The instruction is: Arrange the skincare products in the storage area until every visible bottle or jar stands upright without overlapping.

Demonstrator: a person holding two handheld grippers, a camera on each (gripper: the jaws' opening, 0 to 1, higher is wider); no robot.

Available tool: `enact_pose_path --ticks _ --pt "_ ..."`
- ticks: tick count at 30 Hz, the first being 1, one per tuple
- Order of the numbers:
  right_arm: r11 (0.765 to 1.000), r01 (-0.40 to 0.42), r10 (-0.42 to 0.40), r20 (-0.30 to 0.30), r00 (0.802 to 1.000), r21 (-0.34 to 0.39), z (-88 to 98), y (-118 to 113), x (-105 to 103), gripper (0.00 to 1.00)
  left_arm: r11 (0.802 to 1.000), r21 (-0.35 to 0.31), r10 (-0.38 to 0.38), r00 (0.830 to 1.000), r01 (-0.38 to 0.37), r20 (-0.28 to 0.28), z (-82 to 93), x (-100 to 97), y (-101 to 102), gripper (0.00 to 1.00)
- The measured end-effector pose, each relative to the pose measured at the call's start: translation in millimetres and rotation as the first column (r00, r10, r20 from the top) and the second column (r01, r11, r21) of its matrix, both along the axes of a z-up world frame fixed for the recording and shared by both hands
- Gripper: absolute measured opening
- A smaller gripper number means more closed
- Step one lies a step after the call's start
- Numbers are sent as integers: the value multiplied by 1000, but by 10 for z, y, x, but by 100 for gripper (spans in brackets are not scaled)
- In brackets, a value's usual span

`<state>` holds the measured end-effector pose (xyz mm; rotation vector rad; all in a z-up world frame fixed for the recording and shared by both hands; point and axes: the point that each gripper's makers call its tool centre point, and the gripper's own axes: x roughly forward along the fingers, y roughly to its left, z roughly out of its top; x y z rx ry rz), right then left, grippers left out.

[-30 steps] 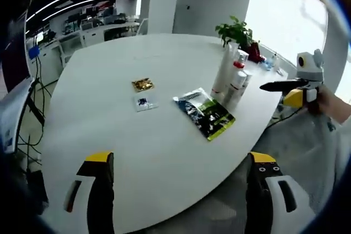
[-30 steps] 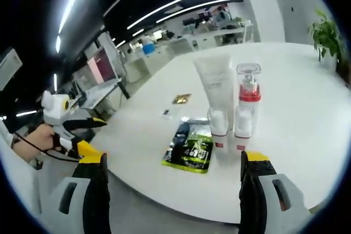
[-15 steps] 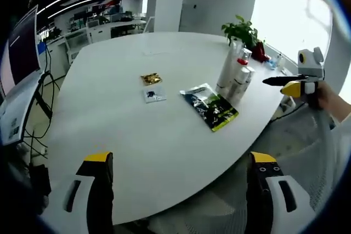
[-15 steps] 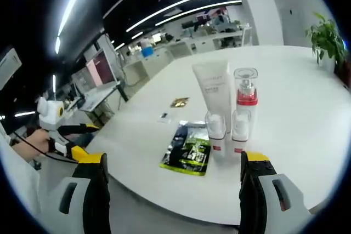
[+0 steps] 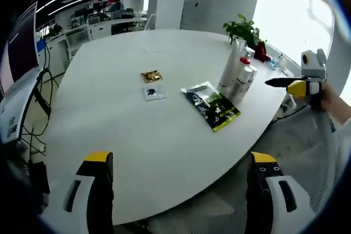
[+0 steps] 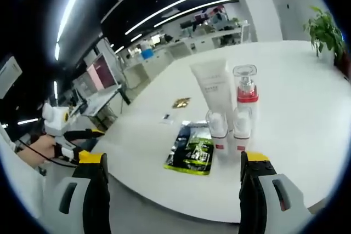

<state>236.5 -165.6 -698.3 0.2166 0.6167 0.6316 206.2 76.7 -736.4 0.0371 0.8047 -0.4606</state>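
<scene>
Nothing moved, 4 upright bottles (image 6: 230,113) beyond empty spread jaws

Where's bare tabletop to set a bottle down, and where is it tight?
Bare: the wide table stretch nearest the left gripper, before the green packet, and the far side behind the gold sachet. Crowded: the upright bottles touching beside the packet.

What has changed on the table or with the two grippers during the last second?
Only the cameras have shifted a little with the hands; nothing was taken hold of or let go. The white tube, the red-collared pump bottle and two small bottles stay upright together, the green sachet stays flat beside them, and the left gripper and right gripper stay open off the table.
</scene>
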Motion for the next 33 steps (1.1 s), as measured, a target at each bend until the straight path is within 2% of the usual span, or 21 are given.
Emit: enact_pose_path --ticks 7,10,15,21,25,27,28,33 --pt "999 -9 10 -22 1000 31 27 45 -34 99 1000 10 10 1000 -10 -20 -41 83 -46 98" --pt "999 -6 7 -24 1000 53 88 36 -55 99 1000 17 8 1000 -7 -28 -54 151 -134 98" --pt "997 1 1 -19 1000 81 165 26 -96 99 998 54 -22 999 25 -47 -172 302 -233 98" --pt "999 -37 38 -13 999 39 103 59 -147 99 997 75 -27 997 33 -76 -298 468 -296 98" --pt "999 -49 48 19 999 9 117 68 -152 99 994 110 -12 991 26 -132 -416 533 -304 96" --pt "998 -54 54 21 998 7 111 65 -150 99 993 118 9 990 8 -143 -502 674 -312 96" --pt "998 -56 56 22 998 9 111 67 -153 99 993 118 19 989 -2 -147 -491 686 -318 96" --pt "998 -67 67 23 997 7 106 81 -168 97 990 139 47 986 -25 -157 -535 984 -373 96"
